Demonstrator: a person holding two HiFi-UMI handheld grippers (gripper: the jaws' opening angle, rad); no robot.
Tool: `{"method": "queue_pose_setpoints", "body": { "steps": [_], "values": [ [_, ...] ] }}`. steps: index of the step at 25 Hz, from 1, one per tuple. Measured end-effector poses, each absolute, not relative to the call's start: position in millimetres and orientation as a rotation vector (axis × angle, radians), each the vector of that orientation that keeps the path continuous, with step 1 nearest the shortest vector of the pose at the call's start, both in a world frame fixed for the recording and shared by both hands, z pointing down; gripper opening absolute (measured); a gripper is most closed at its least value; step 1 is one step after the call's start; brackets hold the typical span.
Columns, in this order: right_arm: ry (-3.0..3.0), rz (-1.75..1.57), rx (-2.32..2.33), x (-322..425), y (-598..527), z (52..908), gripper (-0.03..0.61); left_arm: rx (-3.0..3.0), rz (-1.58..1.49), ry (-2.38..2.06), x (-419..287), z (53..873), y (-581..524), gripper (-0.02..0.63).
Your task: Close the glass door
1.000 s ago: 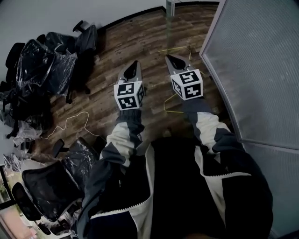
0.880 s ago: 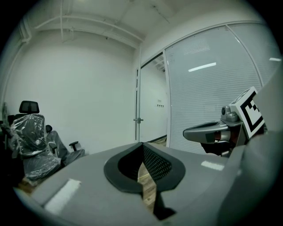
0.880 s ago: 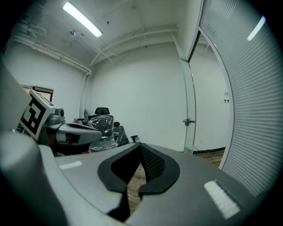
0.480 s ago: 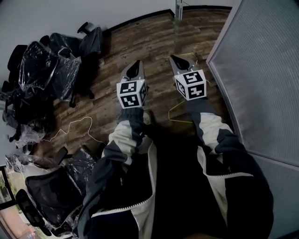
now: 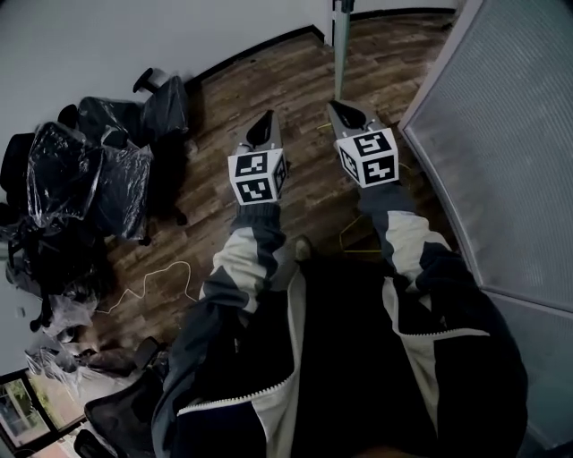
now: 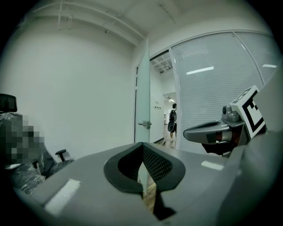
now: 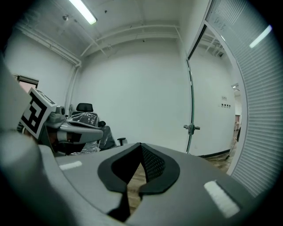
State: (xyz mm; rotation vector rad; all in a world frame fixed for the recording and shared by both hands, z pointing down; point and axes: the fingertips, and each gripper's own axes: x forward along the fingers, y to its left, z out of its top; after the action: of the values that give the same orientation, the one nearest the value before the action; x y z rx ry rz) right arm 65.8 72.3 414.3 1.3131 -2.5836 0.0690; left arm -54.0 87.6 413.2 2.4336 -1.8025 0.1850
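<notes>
left tongs and right tongs are both clenched on nothing. over the last second the person has walked forward, so the tall frosted glass door, standing open edge-on ahead of the right tongs, is nearer but still untouched. its metal lever handle sticks out at mid-height.

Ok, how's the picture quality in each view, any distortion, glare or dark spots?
Head view: dim and fisheye, so the partition wall bows. Left gripper view: black vignetted corners, straight lines bent. Right gripper view: bright ceiling light without heavy glare, and the glass door edge looks curved.
</notes>
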Motion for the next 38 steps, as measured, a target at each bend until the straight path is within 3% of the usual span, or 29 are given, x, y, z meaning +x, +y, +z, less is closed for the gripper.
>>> {"method": "queue_pose_setpoints", "body": {
  "steps": [10,38],
  "values": [
    [-2.500,0.054,1.390,15.0,-31.1,419.0,0.005,2.437,0.143,-1.735,-117.2,422.7,-21.8,0.005],
    [-2.561,0.069,1.400,18.2,-398.2,405.2,0.005,2.444,0.188,-1.721,-85.1,417.6,-373.3,0.006]
  ]
}}
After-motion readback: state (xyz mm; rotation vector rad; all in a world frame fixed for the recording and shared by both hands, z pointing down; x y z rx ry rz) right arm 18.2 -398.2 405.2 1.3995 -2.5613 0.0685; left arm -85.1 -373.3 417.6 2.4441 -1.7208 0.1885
